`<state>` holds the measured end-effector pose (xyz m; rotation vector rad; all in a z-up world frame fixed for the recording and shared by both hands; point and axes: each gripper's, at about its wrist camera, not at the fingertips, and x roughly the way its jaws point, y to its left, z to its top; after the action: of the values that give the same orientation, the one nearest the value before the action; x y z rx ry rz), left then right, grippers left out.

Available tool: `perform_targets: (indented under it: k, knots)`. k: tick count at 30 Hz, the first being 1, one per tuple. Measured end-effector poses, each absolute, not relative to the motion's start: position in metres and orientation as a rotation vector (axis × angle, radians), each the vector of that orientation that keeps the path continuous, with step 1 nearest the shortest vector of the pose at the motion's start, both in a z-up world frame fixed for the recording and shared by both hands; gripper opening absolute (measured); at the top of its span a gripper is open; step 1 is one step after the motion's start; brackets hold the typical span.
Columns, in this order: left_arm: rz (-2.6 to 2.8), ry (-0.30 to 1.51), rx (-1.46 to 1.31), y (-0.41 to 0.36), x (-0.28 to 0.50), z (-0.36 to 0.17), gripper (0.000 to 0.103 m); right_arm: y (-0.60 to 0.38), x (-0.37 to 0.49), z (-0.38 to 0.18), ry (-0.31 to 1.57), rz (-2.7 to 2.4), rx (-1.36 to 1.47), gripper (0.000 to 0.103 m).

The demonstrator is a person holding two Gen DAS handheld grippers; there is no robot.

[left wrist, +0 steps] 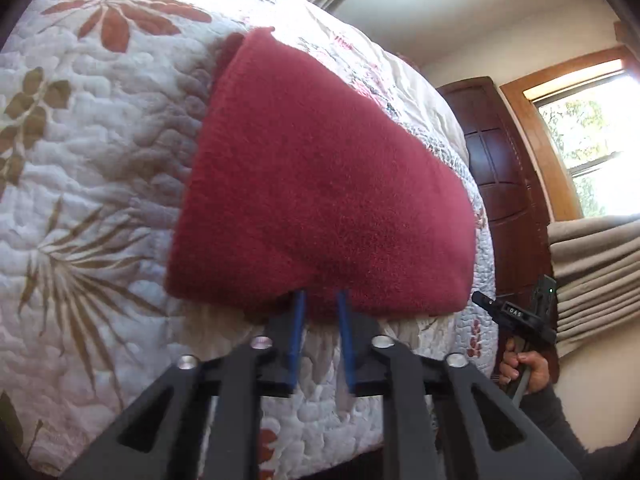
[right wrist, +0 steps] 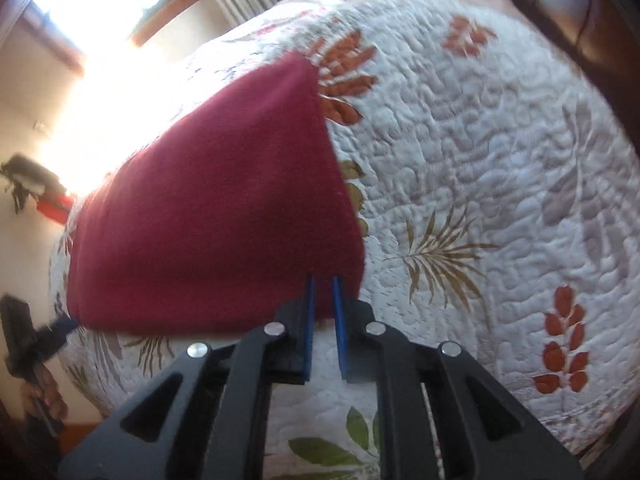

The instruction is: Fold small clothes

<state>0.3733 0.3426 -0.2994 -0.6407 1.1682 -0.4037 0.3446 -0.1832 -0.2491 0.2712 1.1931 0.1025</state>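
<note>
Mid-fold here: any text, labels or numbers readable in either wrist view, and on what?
"DAS" in small light letters, somewhat blurred, on the black body of the right claw as the left wrist view shows it.
No tag or label shows on the red cloth.
The floral quilt carries patterns only, no words.

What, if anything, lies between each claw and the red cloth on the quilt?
Nothing visible. The left claw and the right claw each already meet the near edge of the red cloth, which lies on the quilt.
</note>
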Motion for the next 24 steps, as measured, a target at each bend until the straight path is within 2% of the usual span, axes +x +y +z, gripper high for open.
perform_targets:
  k: [2,5,7,12,13,15,24]
  knots:
    - [-0.395,1.123,-0.708,0.37,0.375,-0.288,0.072,-0.132,0.33,-0.216,1.148,0.158,0.054,0.023]
    - [-0.419,1.141,-0.866,0.404,0.403,-0.297,0.08,-0.033,0.303,-0.193,1.088,0.303,-0.244,0.047]
    - [-0.442,1.191,-0.934,0.417,0.429,-0.308,0.083,0.032,0.286,-0.192,1.037,0.386,-0.447,0.052]
    - [-0.476,1.306,-0.973,0.425,0.475,-0.337,0.083,0.162,0.268,-0.211,0.884,0.514,-0.795,0.053]
    - [-0.492,1.317,-0.991,0.426,0.48,-0.342,0.083,0.182,0.267,-0.215,0.866,0.527,-0.842,0.057]
    - [-0.501,1.314,-1.029,0.429,0.484,-0.347,0.083,0.213,0.269,-0.233,0.845,0.536,-0.956,0.058]
    - [-0.519,1.261,-1.167,0.461,0.476,-0.362,0.085,0.264,0.297,-0.291,0.732,0.496,-1.2,0.06]
